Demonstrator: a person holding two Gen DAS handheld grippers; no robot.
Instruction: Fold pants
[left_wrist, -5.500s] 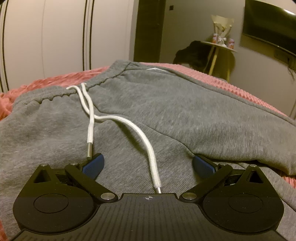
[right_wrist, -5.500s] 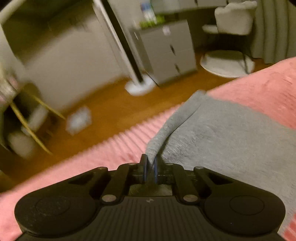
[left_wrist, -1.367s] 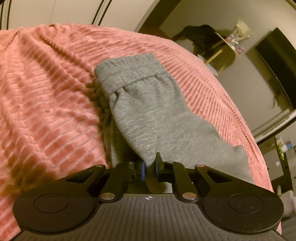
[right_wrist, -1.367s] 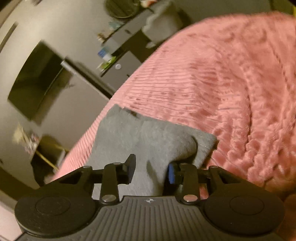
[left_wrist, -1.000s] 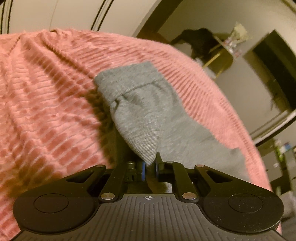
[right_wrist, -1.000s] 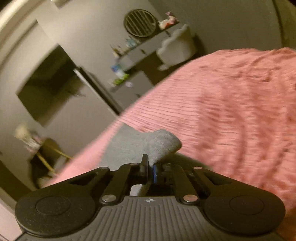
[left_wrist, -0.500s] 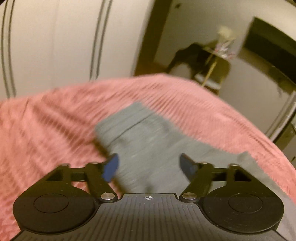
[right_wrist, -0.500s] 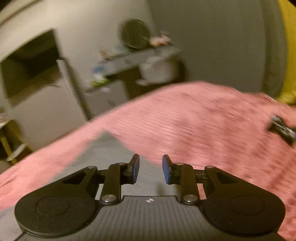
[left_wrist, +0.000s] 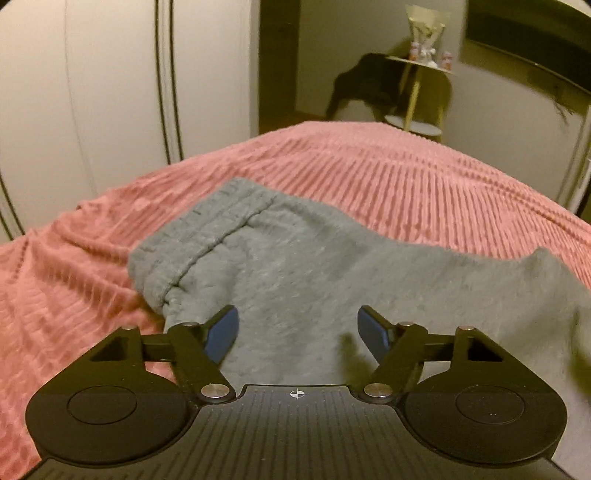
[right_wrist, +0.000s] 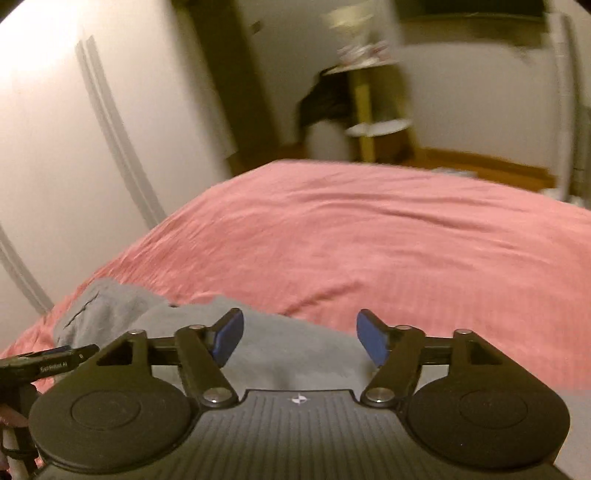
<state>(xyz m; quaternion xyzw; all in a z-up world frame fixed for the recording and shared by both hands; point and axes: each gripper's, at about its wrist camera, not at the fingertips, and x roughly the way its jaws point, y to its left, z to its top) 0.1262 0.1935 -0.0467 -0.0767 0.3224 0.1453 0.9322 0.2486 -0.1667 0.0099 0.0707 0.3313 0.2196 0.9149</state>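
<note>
Left wrist view: left tongs (left_wrist: 298, 332) spread wide, empty, above grey pants (left_wrist: 314, 266); pants lay folded on pink ribbed bedspread (left_wrist: 406, 184), elastic band toward upper left

Right wrist view: right tongs (right_wrist: 298, 338) spread wide, empty; pants (right_wrist: 280, 350) beneath them at near edge of bedspread (right_wrist: 369, 240); picture blurred
</note>
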